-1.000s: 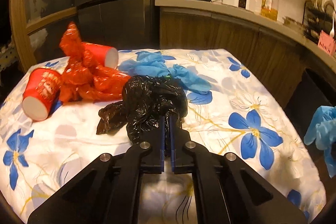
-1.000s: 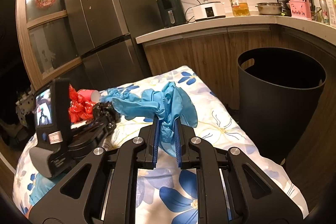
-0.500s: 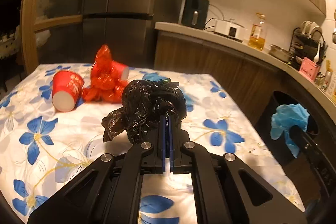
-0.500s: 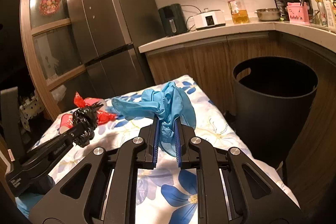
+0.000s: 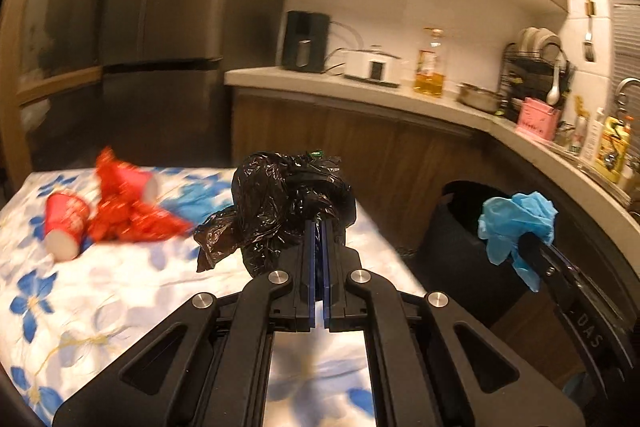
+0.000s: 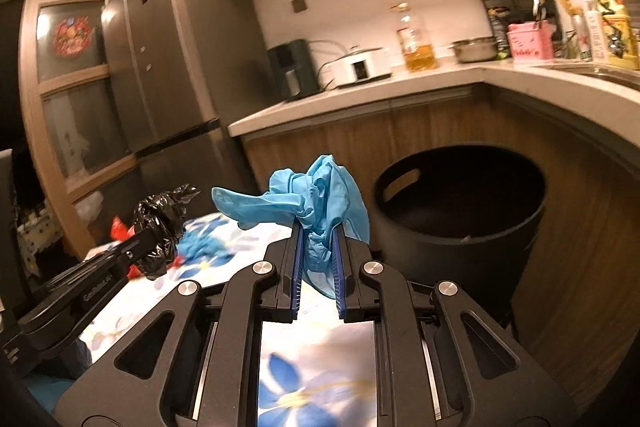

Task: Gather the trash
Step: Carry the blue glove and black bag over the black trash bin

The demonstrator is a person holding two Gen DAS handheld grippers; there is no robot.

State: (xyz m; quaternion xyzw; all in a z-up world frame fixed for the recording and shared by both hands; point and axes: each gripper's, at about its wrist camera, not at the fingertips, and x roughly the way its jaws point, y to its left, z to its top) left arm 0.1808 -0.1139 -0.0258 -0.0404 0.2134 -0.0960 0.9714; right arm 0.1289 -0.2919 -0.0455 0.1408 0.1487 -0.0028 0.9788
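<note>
In a dim, warm-lit kitchen, seen first from the left wrist, then the right:

Left view, surface: a table under a white cloth printed with blue flowers, its near and left edges cut off by the lens.
Left view, left gripper: blue-lined fingers pressed together on a crumpled black plastic bag, held up above the cloth.
Left view, table trash: a red paper cup on its side, touching a crumpled red wrapper; a second cup behind the wrapper and a blue patch beside it are too blurred to tell.
Left view, right gripper: at the right edge, clamped on a blue glove, in front of the black trash bin; whether it is over the bin's opening cannot be told.
Left view, room: grey fridge, wooden cabinets, pale counter with a dark appliance, white cooker, oil bottle and dish rack.

Right view, right gripper: fingers closed on the blue glove, one loose end sticking out to the left.
Right view, bin: black trash bin on the floor just right of the table, near the curved cabinets, its opening facing the camera; the inside is too dark to read.
Right view, left gripper: at the left, closed on the black plastic bag above the cloth.
Right view, hidden: red and blue scraps behind that bag are mostly covered and blurred.
</note>
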